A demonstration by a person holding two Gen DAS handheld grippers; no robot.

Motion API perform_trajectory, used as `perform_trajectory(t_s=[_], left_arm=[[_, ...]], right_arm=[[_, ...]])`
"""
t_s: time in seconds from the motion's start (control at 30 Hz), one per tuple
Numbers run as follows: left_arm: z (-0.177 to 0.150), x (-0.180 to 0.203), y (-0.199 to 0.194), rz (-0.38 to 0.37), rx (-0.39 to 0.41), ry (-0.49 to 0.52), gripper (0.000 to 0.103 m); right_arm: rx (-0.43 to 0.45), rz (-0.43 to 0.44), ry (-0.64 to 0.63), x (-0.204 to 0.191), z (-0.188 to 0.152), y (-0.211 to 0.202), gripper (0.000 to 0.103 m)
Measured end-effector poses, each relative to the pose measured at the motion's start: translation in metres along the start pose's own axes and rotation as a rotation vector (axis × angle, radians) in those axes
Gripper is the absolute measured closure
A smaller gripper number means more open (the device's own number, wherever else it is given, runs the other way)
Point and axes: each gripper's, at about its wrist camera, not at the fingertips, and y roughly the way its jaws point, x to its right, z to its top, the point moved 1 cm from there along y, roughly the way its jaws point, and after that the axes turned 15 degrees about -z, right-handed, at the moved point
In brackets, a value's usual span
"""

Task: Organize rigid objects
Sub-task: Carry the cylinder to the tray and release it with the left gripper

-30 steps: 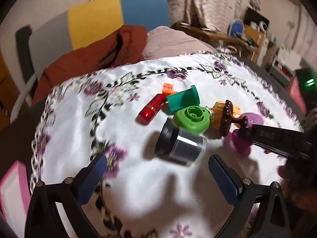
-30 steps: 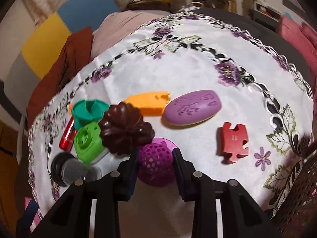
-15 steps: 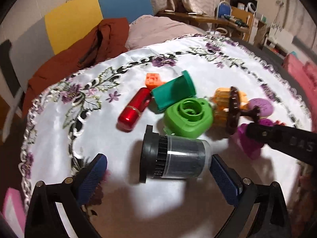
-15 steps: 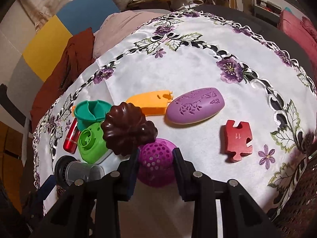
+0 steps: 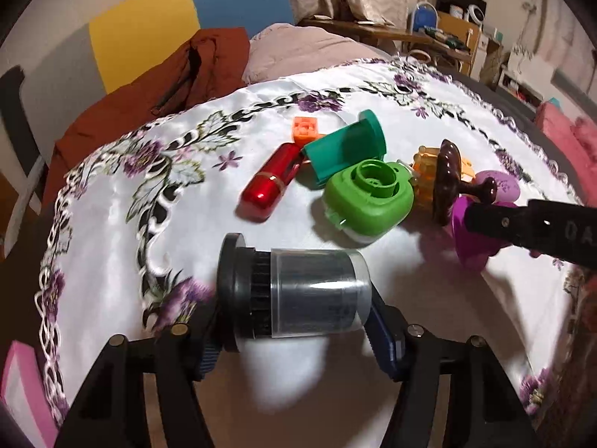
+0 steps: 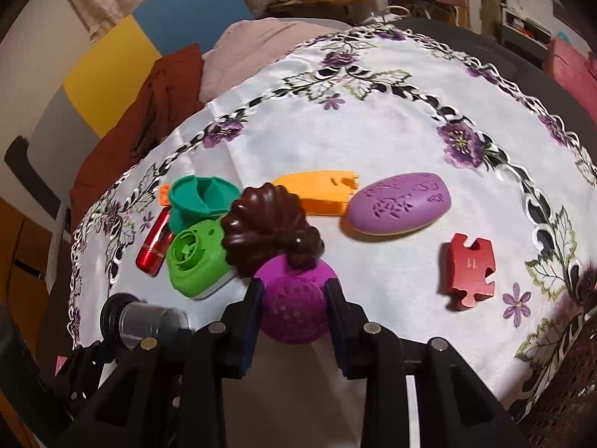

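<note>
My left gripper (image 5: 294, 332) is shut on a clear cylinder with a black cap (image 5: 294, 291), lying on its side on the white flowered tablecloth (image 5: 112, 216). The cylinder also shows in the right wrist view (image 6: 143, 317). My right gripper (image 6: 293, 306) is shut on a purple perforated ball-shaped piece (image 6: 294, 311); its arm shows in the left wrist view (image 5: 530, 224). A dark brown fluted mould (image 6: 268, 231) rests against the purple piece. Behind lie a green square part (image 5: 367, 198), a teal cup (image 5: 345, 149), a red capsule (image 5: 268, 186) and a small orange block (image 5: 306, 128).
An orange flat piece (image 6: 317, 192), a lilac oval case (image 6: 399, 207) and a red puzzle piece (image 6: 468, 270) lie to the right. A rust jacket (image 5: 156, 86) hangs over a chair behind the table. A pink box (image 5: 22, 392) sits at the left edge.
My left gripper moved forward and closed its fingers onto the clear cylinder. My right gripper stays shut on the purple piece with little movement.
</note>
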Motion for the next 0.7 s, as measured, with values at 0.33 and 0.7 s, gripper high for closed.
perform_trajectory(t_s=[0.33, 0.7], left_arm=[[-0.032, -0.036, -0.048, -0.025, 0.059, -0.141, 0.037], [-0.087, -0.113, -0.135, 0.040, 0.185, -0.337, 0.037]], right_arm=[[0.026, 0.104, -0.095, -0.020, -0.004, -0.011, 0.070], [0.111, 0.192, -0.330, -0.068, -0.025, -0.032, 0.070]])
